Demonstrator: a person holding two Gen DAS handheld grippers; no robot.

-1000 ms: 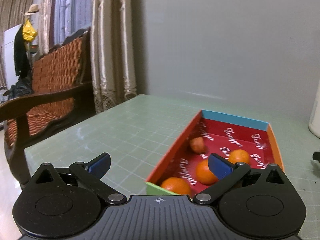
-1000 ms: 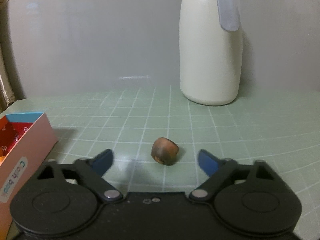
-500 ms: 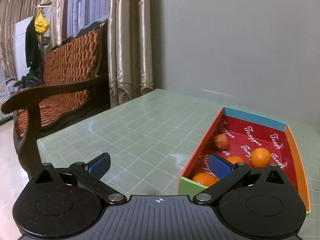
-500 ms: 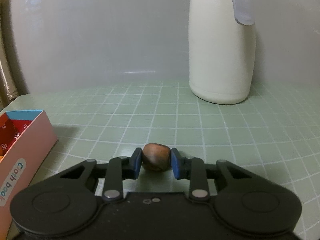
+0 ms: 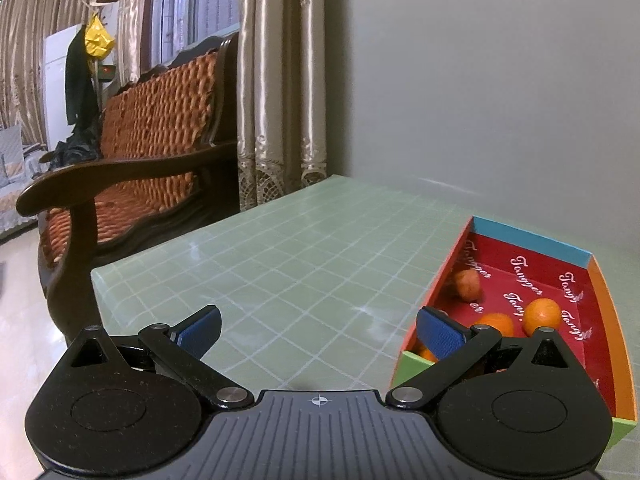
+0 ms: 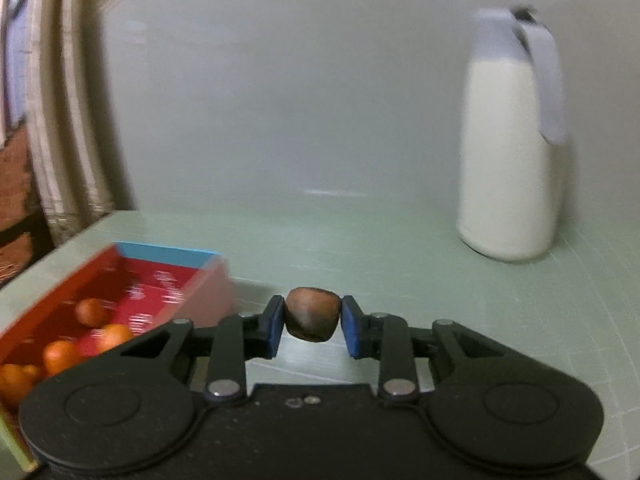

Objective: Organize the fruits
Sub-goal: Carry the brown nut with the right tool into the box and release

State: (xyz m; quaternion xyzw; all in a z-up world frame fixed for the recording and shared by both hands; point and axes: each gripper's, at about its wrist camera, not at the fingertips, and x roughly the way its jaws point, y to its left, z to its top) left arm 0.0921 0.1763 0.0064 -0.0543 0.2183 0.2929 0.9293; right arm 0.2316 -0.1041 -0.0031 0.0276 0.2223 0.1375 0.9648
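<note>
- Since the earlier frame: right gripper (image 6: 312, 326) went from spread around the brown fruit (image 6: 311, 314) on the table to pinching it, and it now carries the fruit clear of the green gridded table (image 6: 460, 304); the view has swung left so the box (image 6: 168, 254) shows more of its inside.
- Right gripper state: blue pads (image 6: 275, 326) press on the fruit's two sides, fruit seated at the tips and visible above and below them.
- Left gripper (image 5: 318, 330): spread wide, nothing between the fingers, hovering over bare table just left of the box (image 5: 530, 240).
- Box contents: several oranges (image 5: 542, 316) and one smaller brownish fruit (image 5: 466, 284) near the far left wall.
- Handling judgement: the brown fruit looks small, light and roundish, with a dull, dark skin, possibly soft or overripe. A firm squeeze could bruise it, and a round shape may roll out of a tip grip.
- Best hold, as judged: across its widest middle, as now.
- White jug (image 6: 512, 152) stands well apart at right, not in the path.
</note>
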